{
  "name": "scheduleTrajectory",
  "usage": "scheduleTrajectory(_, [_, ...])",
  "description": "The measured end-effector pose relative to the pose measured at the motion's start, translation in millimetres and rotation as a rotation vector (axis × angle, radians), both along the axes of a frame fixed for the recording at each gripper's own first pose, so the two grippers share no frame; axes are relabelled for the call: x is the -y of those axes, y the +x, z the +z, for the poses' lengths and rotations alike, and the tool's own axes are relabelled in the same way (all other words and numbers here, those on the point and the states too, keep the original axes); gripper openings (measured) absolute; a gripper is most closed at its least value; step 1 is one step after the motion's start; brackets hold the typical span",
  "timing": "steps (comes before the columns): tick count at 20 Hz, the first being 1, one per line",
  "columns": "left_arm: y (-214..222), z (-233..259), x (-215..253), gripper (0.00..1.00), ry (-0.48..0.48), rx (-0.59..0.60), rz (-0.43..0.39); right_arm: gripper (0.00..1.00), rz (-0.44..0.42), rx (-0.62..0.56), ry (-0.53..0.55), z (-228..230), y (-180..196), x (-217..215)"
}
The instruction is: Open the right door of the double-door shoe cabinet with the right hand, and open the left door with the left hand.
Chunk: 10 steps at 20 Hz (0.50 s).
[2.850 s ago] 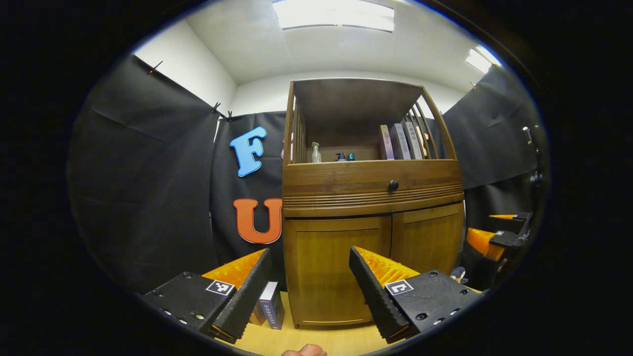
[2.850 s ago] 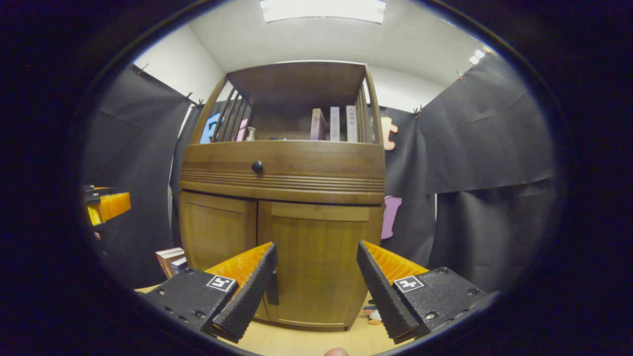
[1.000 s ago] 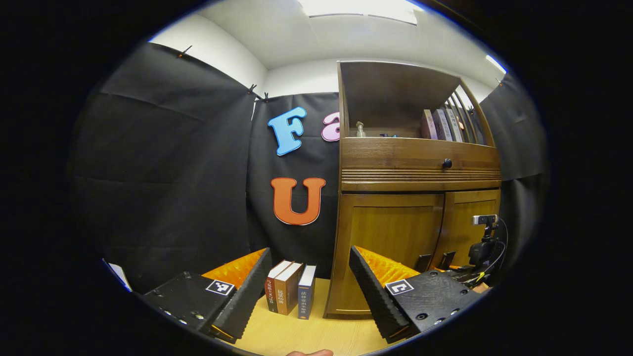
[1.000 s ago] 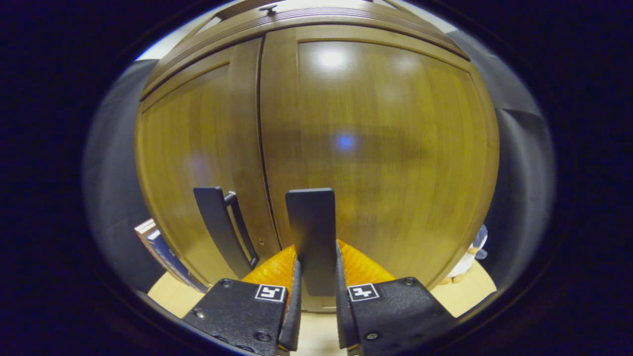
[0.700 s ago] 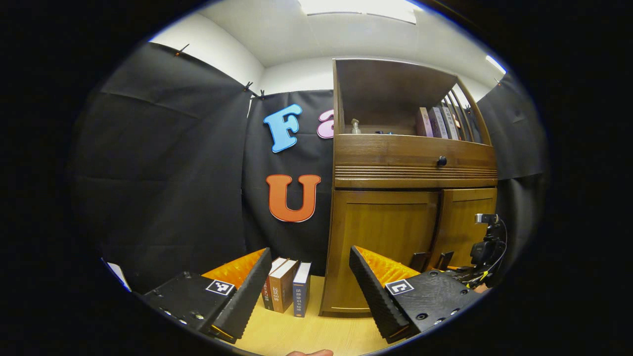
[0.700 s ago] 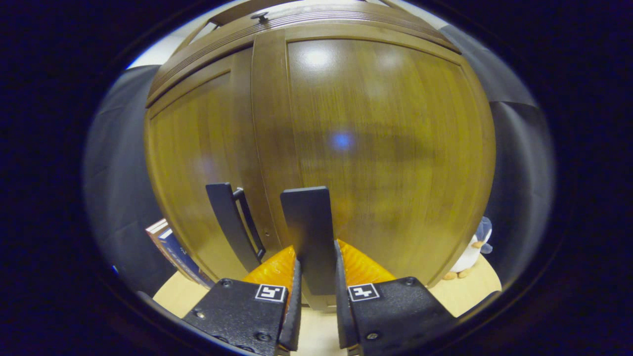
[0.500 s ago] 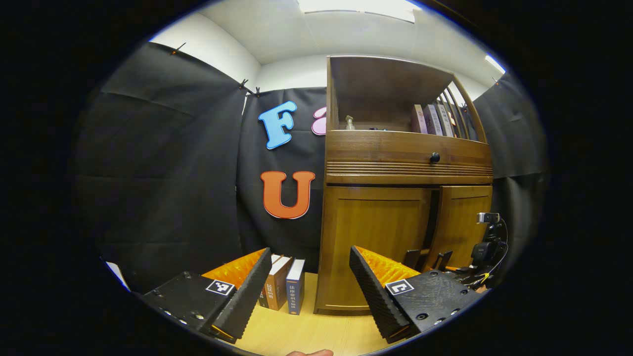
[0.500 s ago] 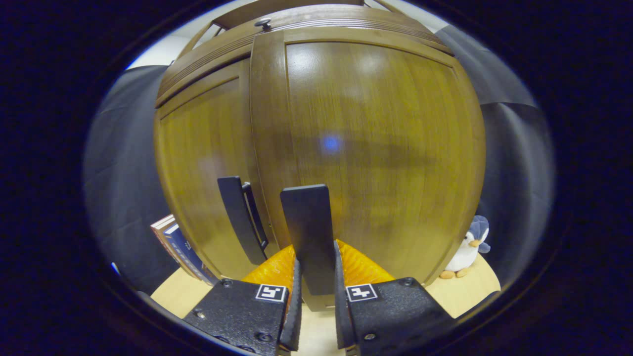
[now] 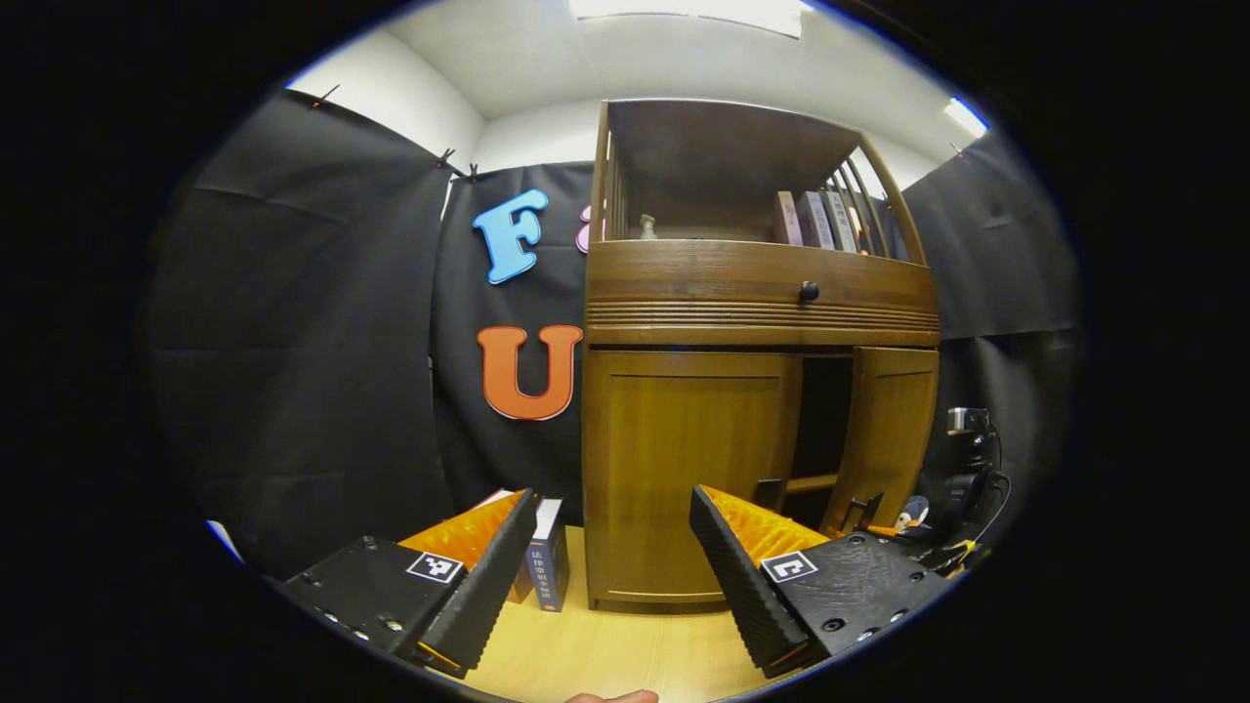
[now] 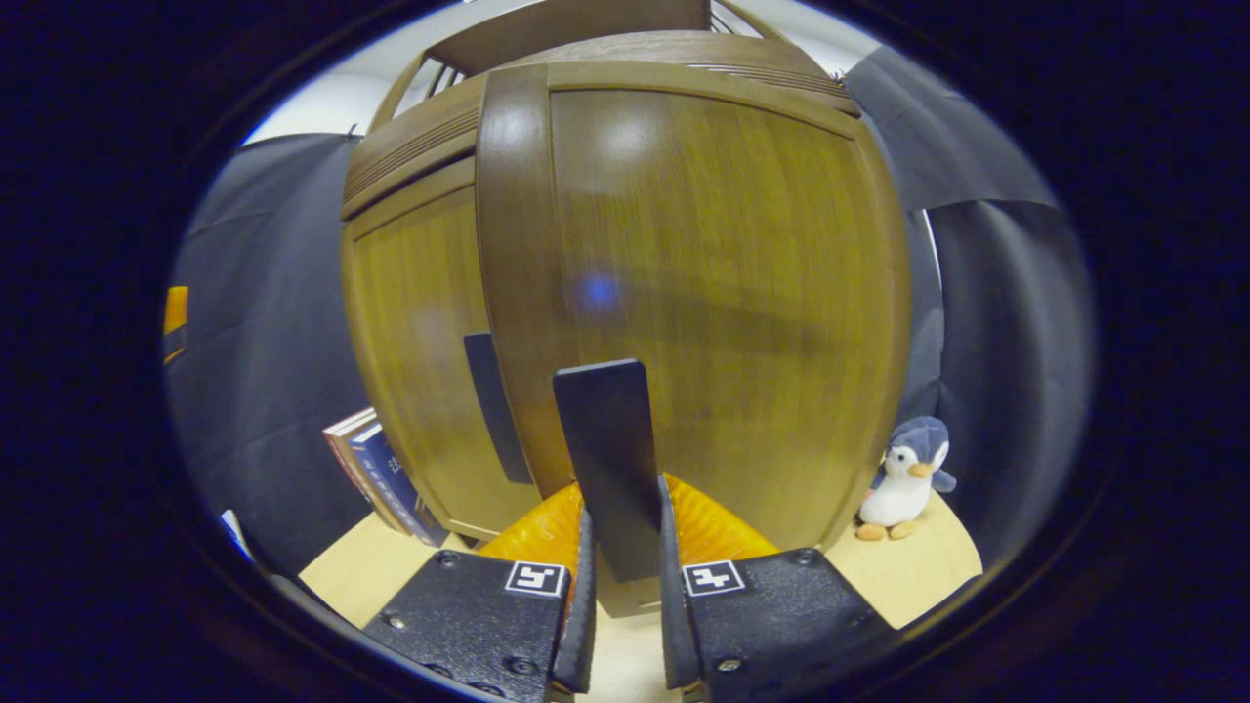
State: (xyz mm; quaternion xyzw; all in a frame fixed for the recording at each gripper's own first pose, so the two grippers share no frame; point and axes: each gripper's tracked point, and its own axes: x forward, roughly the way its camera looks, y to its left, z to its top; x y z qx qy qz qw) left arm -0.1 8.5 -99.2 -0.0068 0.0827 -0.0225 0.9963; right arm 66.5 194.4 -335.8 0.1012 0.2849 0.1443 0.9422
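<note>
Pulling the right door (image 10: 703, 293) by its handle (image 10: 605, 459), we have the right gripper (image 10: 620, 596) clamped on that flat bar, both fingers pressing its sides. We judge the swing goes best along the hinge arc, grip firm, wrist turning with the panel so the bar doesn't twist free. Ahead of our left gripper (image 9: 610, 576), whose fingers stand wide apart around nothing, the left door (image 9: 688, 469) sits shut, with a dark gap beside it. Above, the open shelf (image 9: 732, 210) holds a small bottle (image 9: 645, 227) and upright books (image 9: 815, 219); what the cabinet holds inside we cannot tell.
</note>
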Motion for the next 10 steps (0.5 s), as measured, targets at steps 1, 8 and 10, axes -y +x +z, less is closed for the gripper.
scheduleTrajectory(1, [-0.2, -2.1, 5.2, 0.95, 0.000, -0.004, -0.012, 0.31, 0.001, -0.001, 0.001, 1.3, -3.6, 2.9])
scheduleTrajectory(8, [2.6, -11.2, 40.6, 0.95, 0.004, -0.020, -0.078, 0.31, 0.017, 0.010, -0.002, 7.3, -33.4, 31.2])
scheduleTrajectory(10, [3.1, -11.3, 50.2, 0.95, 0.009, -0.021, -0.095, 0.31, 0.015, 0.013, -0.005, 9.0, -40.2, 38.8])
